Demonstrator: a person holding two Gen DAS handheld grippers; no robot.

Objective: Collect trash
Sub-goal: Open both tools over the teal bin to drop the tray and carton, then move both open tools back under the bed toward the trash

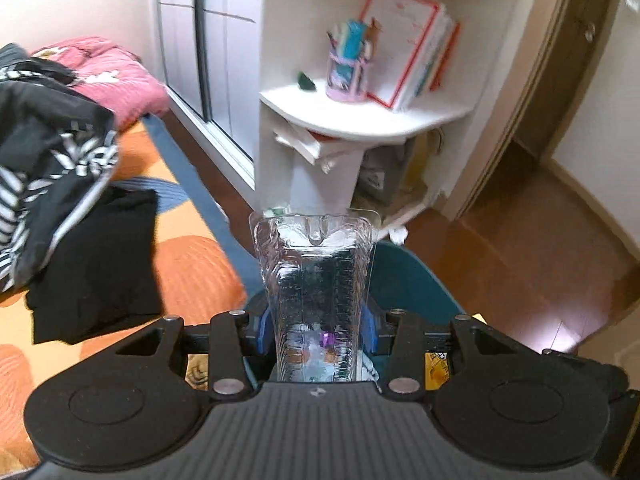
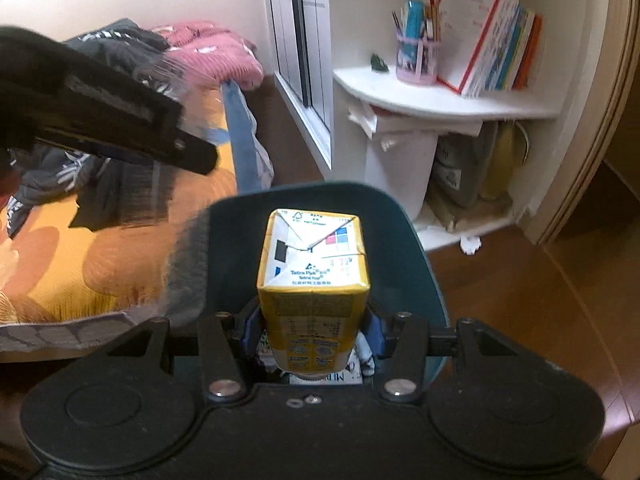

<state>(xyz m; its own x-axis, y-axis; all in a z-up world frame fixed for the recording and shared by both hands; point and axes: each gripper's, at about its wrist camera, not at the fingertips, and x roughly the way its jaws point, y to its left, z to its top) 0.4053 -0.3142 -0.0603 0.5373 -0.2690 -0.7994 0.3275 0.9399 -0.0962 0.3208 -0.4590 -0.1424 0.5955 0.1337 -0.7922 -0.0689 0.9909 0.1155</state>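
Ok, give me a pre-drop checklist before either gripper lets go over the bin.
1. Left gripper shut on the clear plastic package: ok.
2. Right gripper shut on the yellow drink carton: ok.
3. Teal bin below the carton: ok.
4. Bin rim under the package: ok.
5. Room left inside the bin: cannot tell.
6. Grippers apart from each other: ok.

Each camera sits just behind its own jaws and looks forward and slightly down along them, so the held item fills the near centre of each view. Both face the same corner of the room: the white shelf point(image 1: 360, 116) point(image 2: 440, 104) with its pen cup point(image 1: 347, 76) point(image 2: 416, 60) and books, the bed point(image 1: 192, 264) point(image 2: 80, 264) to the left, and the dark teal bin point(image 1: 408, 280) point(image 2: 400, 240) close below. The right wrist view also catches the left gripper point(image 2: 120, 120) at its upper left, over the bed's edge.
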